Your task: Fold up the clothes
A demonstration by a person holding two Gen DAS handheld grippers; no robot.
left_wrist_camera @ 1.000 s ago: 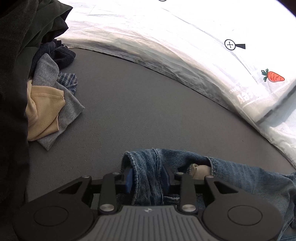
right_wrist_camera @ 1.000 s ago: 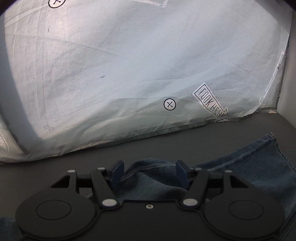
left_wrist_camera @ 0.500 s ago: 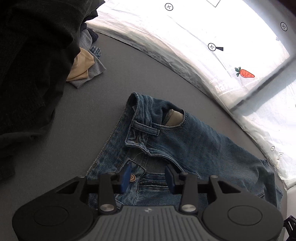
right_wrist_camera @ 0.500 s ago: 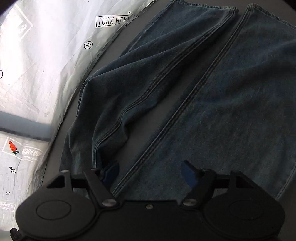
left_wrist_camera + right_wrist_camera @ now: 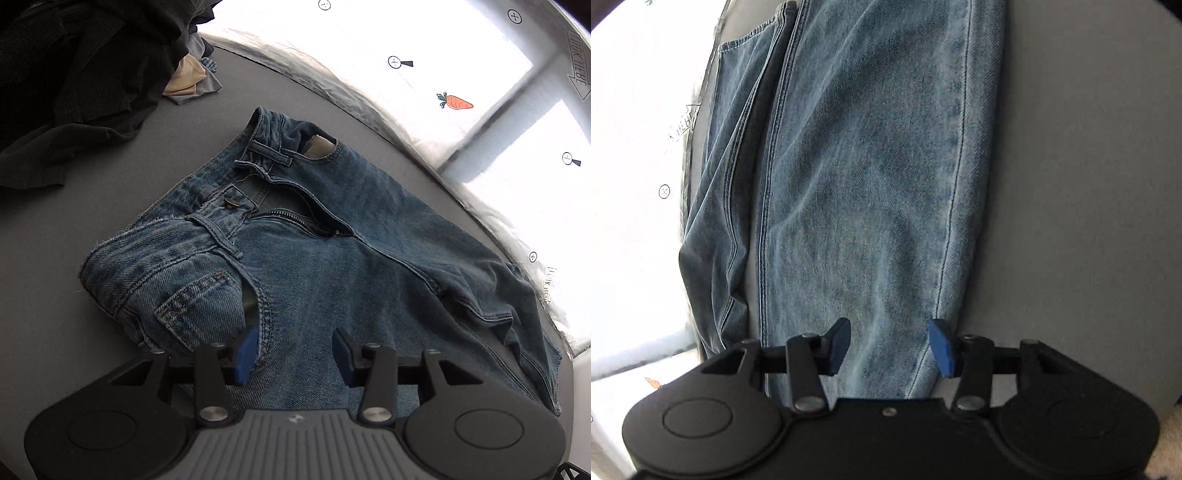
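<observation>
Spreading one pair of jeans (image 5: 332, 266) flat on the grey table (image 5: 74, 229) for folding.
Left view: left gripper (image 5: 291, 354) opening, empty, above the hip; one heap of clothes (image 5: 92, 74) waits beyond. Right view: right gripper (image 5: 890, 345) closing, unpinched, over two parallel legs.

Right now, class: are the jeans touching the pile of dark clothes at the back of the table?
Apart. The left wrist view shows a strip of bare grey table between the jeans and the pile of dark clothes.
</observation>
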